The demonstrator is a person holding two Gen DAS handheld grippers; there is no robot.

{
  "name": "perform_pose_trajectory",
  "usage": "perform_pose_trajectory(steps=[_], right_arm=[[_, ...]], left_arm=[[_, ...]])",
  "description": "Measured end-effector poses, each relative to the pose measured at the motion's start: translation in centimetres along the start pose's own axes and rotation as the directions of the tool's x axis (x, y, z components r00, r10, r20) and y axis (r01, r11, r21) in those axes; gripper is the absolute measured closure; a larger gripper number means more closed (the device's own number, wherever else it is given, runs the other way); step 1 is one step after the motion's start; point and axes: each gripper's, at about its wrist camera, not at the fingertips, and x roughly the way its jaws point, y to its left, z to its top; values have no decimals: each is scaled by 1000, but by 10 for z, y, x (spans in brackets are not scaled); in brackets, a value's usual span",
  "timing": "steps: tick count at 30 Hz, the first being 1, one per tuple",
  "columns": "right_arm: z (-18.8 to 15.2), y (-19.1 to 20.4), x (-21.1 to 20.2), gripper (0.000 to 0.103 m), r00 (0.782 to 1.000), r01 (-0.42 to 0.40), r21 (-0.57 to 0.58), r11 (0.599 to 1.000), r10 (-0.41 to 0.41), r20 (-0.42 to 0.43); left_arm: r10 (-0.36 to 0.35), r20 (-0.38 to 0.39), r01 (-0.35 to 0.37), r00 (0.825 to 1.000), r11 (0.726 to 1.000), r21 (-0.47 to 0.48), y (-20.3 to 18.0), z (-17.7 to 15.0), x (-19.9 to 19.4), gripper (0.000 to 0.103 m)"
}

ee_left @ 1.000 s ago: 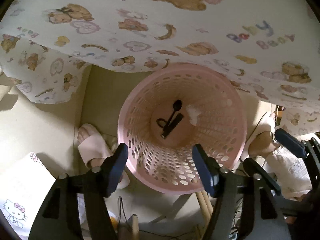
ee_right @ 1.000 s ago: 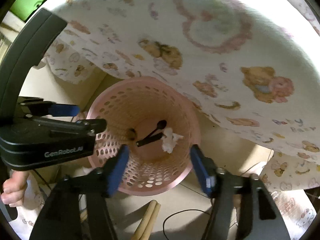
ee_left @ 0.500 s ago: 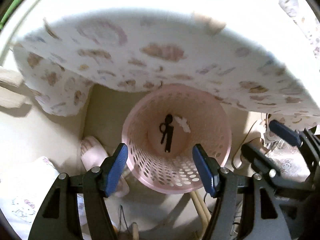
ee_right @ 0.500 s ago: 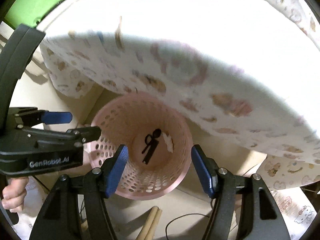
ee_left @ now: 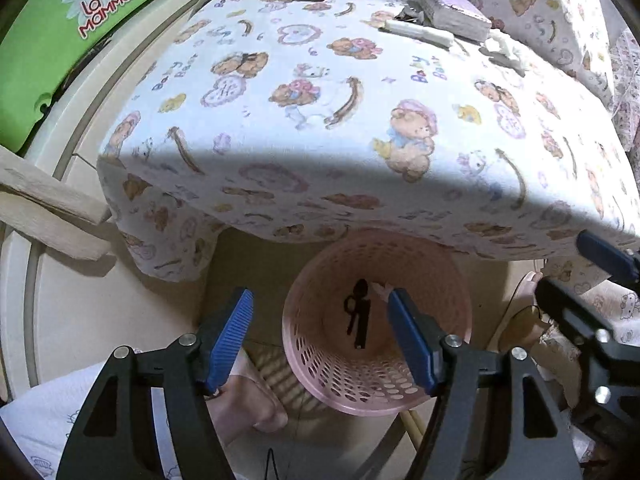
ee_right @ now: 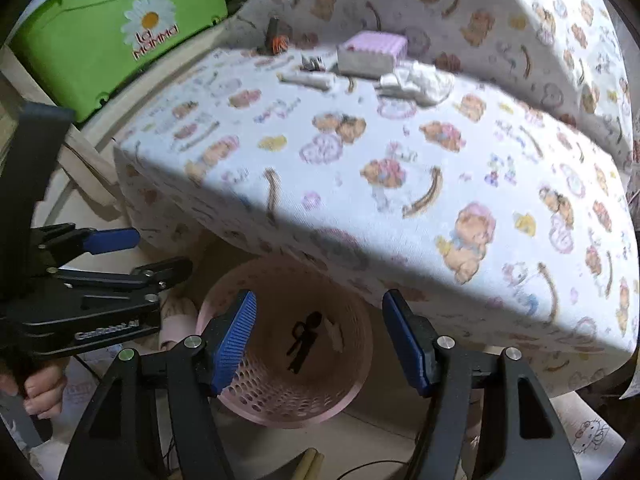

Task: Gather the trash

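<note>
A pink perforated basket [ee_left: 340, 380] stands on the floor under the table edge, with a black spoon-like piece [ee_left: 358, 316] and a white tissue scrap [ee_left: 380, 288] inside. My left gripper [ee_left: 319, 300] hangs above it, its jaws opening with nothing between them. My right gripper [ee_right: 320, 302] is open and bare above the same basket [ee_right: 280, 400]. On the teddy-print tablecloth [ee_right: 360, 152] at the far side lie a crumpled tissue [ee_right: 416, 80], a white wrapper stick [ee_right: 306, 78] and a purple-topped block [ee_right: 370, 54].
A green box [ee_left: 60, 40] stands left of the table, above wooden slats [ee_left: 48, 208]. A slippered foot [ee_left: 248, 400] rests beside the basket. Wooden sticks [ee_left: 412, 424] and a cable lie on the floor. A hand [ee_right: 40, 392] grips the left tool's handle.
Both grippers have risen and tipped up from the basket. The basket looks smaller, and the table top with its tissue, wrapper and block has come into view.
</note>
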Motion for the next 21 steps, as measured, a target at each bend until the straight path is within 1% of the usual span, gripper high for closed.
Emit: perform_pose_trajectory(steps=[3, 9, 10, 11, 13, 14, 17, 20, 21], right_arm=[[1, -3, -9, 35, 1000, -8, -3, 1000, 8, 23], [4, -8, -26, 35, 996, 2, 8, 1000, -2, 94], [7, -6, -27, 35, 994, 5, 7, 1000, -5, 108], [9, -6, -30, 35, 992, 15, 6, 1000, -15, 124], [13, -6, -33, 34, 986, 60, 9, 998, -61, 158], [15, -7, -34, 34, 983, 71, 13, 997, -72, 168], [21, -10, -35, 34, 983, 62, 22, 998, -65, 171], [28, -16, -39, 34, 978, 78, 30, 996, -83, 193], [32, -19, -40, 34, 976, 85, 30, 996, -89, 200]], left_arm=[[1, 21, -2, 1000, 1000, 3, -2, 0, -3, 35], [6, 122, -8, 992, 1000, 11, -3, 8, -26, 35], [15, 145, -17, 989, 1000, 10, -3, 10, -31, 34], [40, 171, -41, 984, 999, 6, -3, 11, -34, 34], [102, 223, -104, 970, 995, -1, -5, 15, -39, 34], [110, 241, -113, 964, 994, -2, -4, 16, -40, 34], [87, 285, -88, 955, 996, -10, -3, 22, -47, 34], [81, 324, -86, 942, 996, 0, -2, 31, -54, 34], [81, 338, -87, 938, 996, 3, -3, 34, -57, 32]])
